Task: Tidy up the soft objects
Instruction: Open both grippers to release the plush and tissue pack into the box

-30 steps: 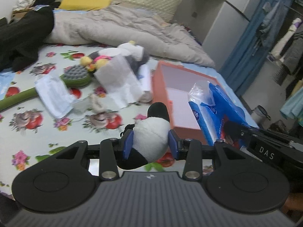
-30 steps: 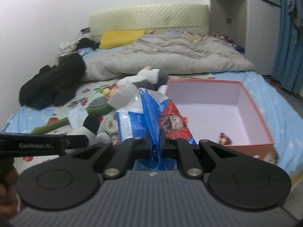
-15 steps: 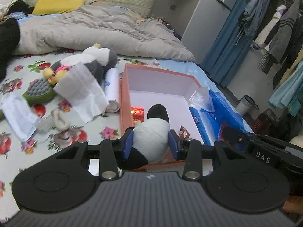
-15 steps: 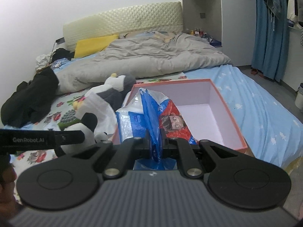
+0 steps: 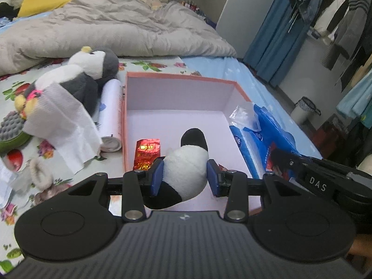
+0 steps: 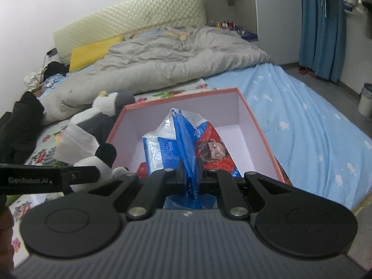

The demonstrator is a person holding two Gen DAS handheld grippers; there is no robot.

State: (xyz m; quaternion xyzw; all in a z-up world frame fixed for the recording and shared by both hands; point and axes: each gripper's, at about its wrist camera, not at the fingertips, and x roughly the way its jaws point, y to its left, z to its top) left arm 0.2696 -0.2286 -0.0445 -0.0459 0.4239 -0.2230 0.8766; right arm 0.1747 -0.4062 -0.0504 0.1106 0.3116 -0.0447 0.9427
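My left gripper (image 5: 184, 177) is shut on a small black-and-white plush toy (image 5: 186, 169), held over the near left part of the open orange box (image 5: 179, 78). A red foil packet (image 5: 146, 153) lies on the box floor beside the toy. My right gripper (image 6: 189, 177) is shut on the blue plastic wrap of a tissue pack (image 6: 183, 144), which hangs over the middle of the same box (image 6: 258, 125). In the left wrist view that tissue pack (image 5: 260, 137) and the right gripper show at the box's right wall. The plush toy (image 6: 97, 160) shows at the left in the right wrist view.
A grey-and-white penguin plush (image 5: 86, 74), a white paper towel (image 5: 62, 125), a white roll (image 5: 110, 114) and a green brush (image 5: 11, 132) lie on the flowered sheet left of the box. A grey duvet (image 5: 111, 30) fills the back. The bed's edge drops off at the right (image 6: 325, 144).
Both grippers have swung right with their loads, from over the flowered sheet to above the orange box. Neither grip has changed.
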